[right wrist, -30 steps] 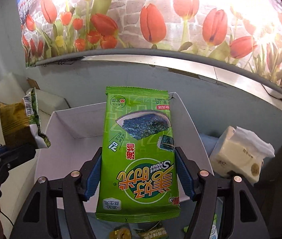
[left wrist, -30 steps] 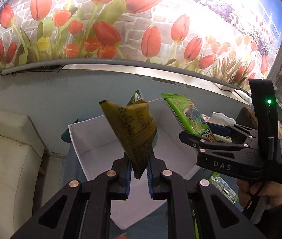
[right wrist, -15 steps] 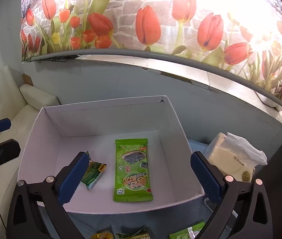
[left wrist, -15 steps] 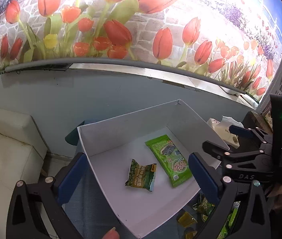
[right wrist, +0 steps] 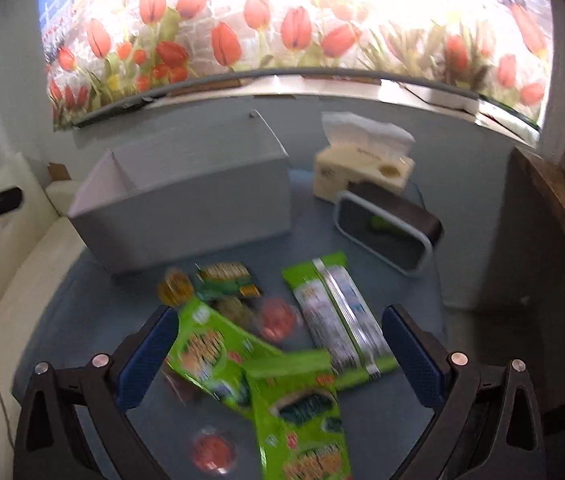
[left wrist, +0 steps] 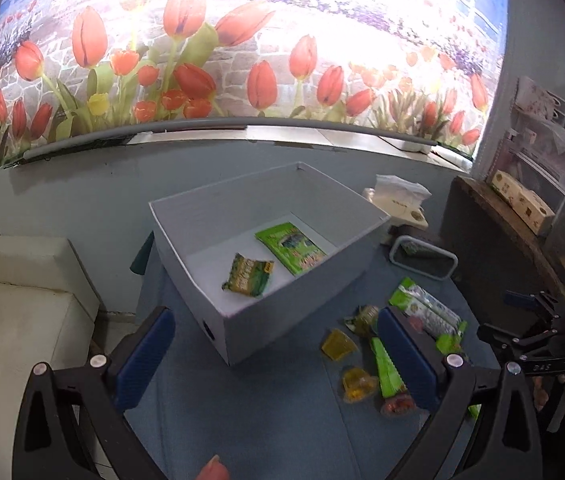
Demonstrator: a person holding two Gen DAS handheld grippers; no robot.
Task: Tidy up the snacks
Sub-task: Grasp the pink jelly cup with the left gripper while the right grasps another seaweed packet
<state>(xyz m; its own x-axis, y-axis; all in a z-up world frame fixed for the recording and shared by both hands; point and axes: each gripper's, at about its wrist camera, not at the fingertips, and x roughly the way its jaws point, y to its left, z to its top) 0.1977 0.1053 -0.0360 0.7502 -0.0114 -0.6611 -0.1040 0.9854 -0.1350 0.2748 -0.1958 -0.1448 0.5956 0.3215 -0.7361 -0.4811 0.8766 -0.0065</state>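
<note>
A white box [left wrist: 290, 304] stands on the blue table. Inside it lie a small yellow-green snack bag [left wrist: 248, 278] and a green seaweed packet [left wrist: 292, 247]. My left gripper [left wrist: 278, 356] is open and empty, above the table in front of the box. My right gripper [right wrist: 278, 356] is open and empty, low over a heap of loose snacks: green packets [right wrist: 218, 354], a silver-green packet [right wrist: 342, 316], a round red jelly cup [right wrist: 278, 320] and a yellow one [right wrist: 176, 286]. The box shows behind them in the right wrist view [right wrist: 194, 212]. The right gripper also shows at the right in the left wrist view [left wrist: 538, 344].
A tissue box [right wrist: 362, 168] and a dark container with a white rim [right wrist: 386, 228] stand right of the white box. A white sofa [left wrist: 22, 312] is at the left, a dark wooden cabinet [left wrist: 498, 248] at the right. Loose snacks [left wrist: 386, 360] lie before the box.
Both grippers opened and dropped the yellow-green bag and the green seaweed packet into the box. Both then pulled back; the right one swung down over the loose snacks.
</note>
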